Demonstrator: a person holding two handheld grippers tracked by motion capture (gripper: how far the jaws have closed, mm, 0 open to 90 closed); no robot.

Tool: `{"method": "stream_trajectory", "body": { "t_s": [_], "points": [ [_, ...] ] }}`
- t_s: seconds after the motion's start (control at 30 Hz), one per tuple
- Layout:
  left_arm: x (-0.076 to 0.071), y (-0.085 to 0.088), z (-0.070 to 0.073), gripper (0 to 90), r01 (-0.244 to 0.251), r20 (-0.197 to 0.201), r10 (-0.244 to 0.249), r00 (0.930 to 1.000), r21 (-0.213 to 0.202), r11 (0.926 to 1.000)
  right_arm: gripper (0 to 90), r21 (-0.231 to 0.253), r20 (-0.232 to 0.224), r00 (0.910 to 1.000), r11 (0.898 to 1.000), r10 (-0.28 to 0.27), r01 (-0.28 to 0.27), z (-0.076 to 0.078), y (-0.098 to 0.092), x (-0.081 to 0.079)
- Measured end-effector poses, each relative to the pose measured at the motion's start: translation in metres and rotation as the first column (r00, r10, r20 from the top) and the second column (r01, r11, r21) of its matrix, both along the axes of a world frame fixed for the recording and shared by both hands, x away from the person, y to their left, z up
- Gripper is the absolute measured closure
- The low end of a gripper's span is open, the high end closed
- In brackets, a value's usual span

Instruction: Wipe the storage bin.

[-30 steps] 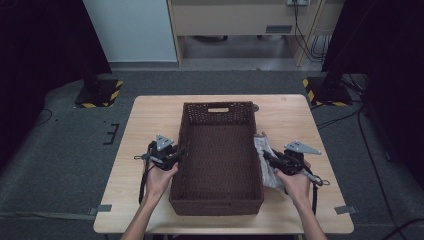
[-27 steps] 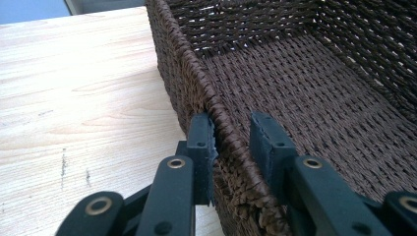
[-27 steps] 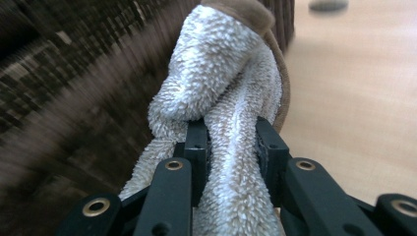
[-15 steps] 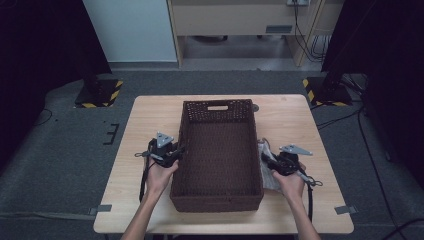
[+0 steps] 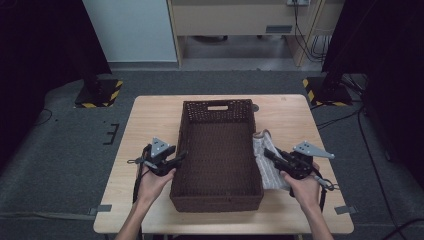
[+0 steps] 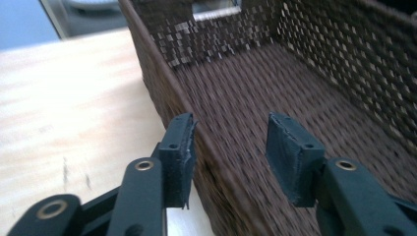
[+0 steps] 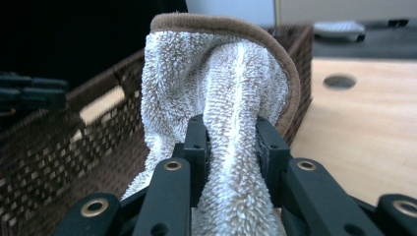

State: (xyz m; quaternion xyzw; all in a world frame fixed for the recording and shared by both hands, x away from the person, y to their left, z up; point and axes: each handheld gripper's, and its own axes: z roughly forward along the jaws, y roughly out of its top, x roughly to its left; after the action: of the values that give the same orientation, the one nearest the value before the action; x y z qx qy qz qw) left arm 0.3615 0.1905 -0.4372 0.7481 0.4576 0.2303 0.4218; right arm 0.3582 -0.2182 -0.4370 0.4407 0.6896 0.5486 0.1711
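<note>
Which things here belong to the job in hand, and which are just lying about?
In the job:
- white terry towel with brown trim, clamped in the right tool
- dark brown woven basket
- left tool, open astride the basket's wall

Lying about:
- yellow-and-black striped stand bases

- The person's two forearms come in from the bottom edge of the high view, one on each side.
- The left hand (image 5: 152, 182) holds the left gripper (image 5: 181, 157), which points inward to the right. Its jaws have just been opening and stand apart.
- The right hand (image 5: 303, 186) holds the right gripper (image 5: 266, 152), which points inward to the left. Its jaws are clamped on a towel (image 7: 221, 93).
</note>
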Motion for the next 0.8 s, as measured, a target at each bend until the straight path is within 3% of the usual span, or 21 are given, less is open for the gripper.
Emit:
{"method": "stream_trajectory", "body": {
  "t_s": [0.1, 0.17, 0.2, 0.3, 0.5, 0.57, 0.6, 0.7, 0.8],
  "points": [
    [-0.003, 0.000, -0.007, 57.6, -0.010, -0.016, 0.011, 0.9998, 0.029, 0.9995, 72.7, -0.006, -0.016, 0.9998, 1.000, -0.015, 0.014, -0.018, 0.005, 0.000],
    [-0.004, 0.000, -0.009, 60.8, -0.016, -0.023, 0.017, 0.9996, 0.026, 0.9995, 72.8, 0.020, -0.018, 0.9996, 1.000, -0.022, 0.022, -0.023, 0.004, 0.000],
    [-0.004, 0.001, -0.013, 60.7, -0.031, -0.036, 0.031, 0.9989, -0.010, 0.9995, 72.9, 0.025, -0.030, 0.9988, 0.999, -0.040, 0.040, -0.027, 0.001, 0.000],
    [-0.004, 0.001, -0.015, 61.6, -0.038, -0.052, 0.037, 0.9979, -0.016, 0.9992, 72.9, -0.024, -0.046, 0.9978, 0.999, -0.048, 0.047, -0.037, 0.005, 0.000],
    [-0.004, 0.001, -0.015, 64.0, -0.053, -0.054, 0.051, 0.9972, -0.023, 0.9984, 72.9, -0.104, -0.137, 0.9890, 0.994, -0.057, 0.043, -0.066, 0.014, 0.007],
    [-0.004, 0.000, -0.015, 64.7, -0.057, -0.052, 0.055, 0.9971, -0.024, 0.9981, 72.9, -0.130, -0.146, 0.9873, 0.991, -0.061, 0.042, -0.070, 0.015, 0.009],
    [-0.005, 0.000, -0.015, 65.2, -0.062, -0.052, 0.061, 0.9968, -0.015, 0.9980, 72.8, -0.181, -0.158, 0.9850, 0.983, -0.070, 0.040, -0.078, 0.016, 0.013],
    [-0.004, -0.001, -0.014, 66.3, -0.068, -0.051, 0.068, 0.9964, 0.001, 0.9977, 72.5, -0.193, -0.182, 0.9796, 0.980, -0.086, 0.050, -0.086, 0.015, 0.018],
    [-0.002, -0.002, -0.014, 67.3, -0.072, -0.047, 0.073, 0.9962, 0.009, 0.9973, 72.4, -0.182, -0.191, 0.9772, 0.982, -0.093, 0.058, -0.083, 0.009, 0.020]
  ]
}}
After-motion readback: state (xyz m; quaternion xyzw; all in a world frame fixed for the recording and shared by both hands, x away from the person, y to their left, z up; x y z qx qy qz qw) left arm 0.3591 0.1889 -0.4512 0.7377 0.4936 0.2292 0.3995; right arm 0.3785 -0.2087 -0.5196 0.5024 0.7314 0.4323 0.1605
